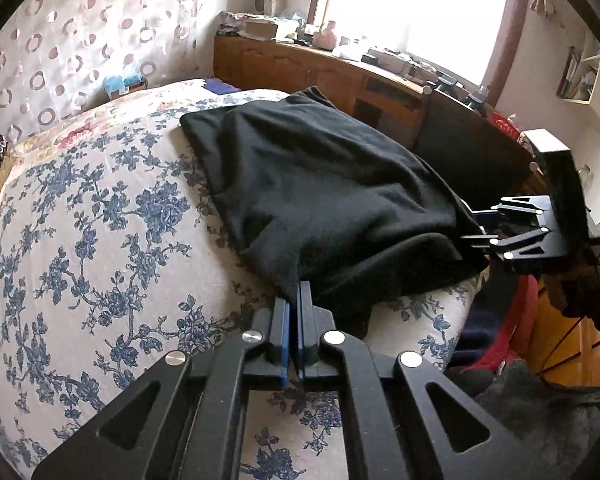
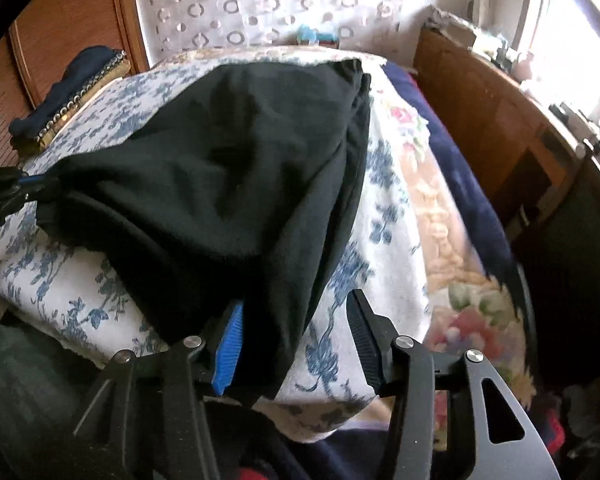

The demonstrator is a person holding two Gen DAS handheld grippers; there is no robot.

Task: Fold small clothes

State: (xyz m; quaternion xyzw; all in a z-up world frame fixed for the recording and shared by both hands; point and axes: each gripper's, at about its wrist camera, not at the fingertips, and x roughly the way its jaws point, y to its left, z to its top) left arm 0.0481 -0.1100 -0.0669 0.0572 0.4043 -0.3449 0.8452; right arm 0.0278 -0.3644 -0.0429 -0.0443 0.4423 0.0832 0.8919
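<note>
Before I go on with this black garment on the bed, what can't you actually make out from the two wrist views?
- Black garment: its type and any sleeves or legs; it lies bunched in both views.
- Right tool, right wrist view: its jaws stand apart with a corner of the cloth between; whether the blue pad still touches the cloth is unclear.
- Left tool, left wrist view: shut on the garment's edge; layers gripped unseen.

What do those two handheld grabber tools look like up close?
Both are matte black metal linkages with cut-out slots and round silver pivot pins. The left gripper has blue-faced fingers. The right gripper has one ribbed blue pad and one ribbed black.
</note>
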